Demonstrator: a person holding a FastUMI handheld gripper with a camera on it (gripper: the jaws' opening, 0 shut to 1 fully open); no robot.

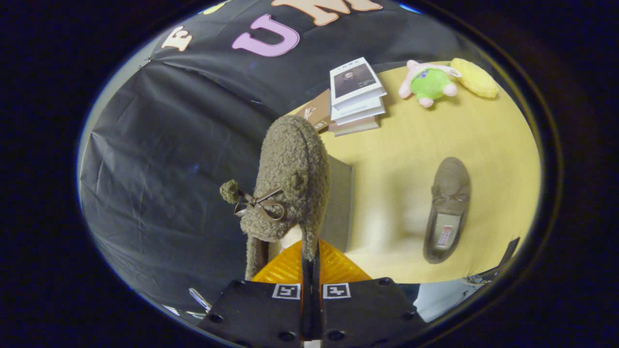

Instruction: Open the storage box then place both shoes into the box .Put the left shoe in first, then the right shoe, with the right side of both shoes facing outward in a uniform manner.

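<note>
Shoes: two; one fuzzy shoe (pixel 290 179) pinched by its collar in closed gripper (pixel 311 258), other shoe (pixel 447 208) flat on table (pixel 401 145); books (pixel 357 96) stacked

Yellow tabletop (pixel 411 145); stacked books (pixel 357 96), green plush toy (pixel 428 83) near creased black cloth wall (pixel 169 169).

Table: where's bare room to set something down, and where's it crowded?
Free: the wide patch of table between the books and the loose slipper, and the strip between that slipper and the grey box. Crowded: far edge with books, plush toy, yellow cushion. Claw grips the other slipper.
</note>
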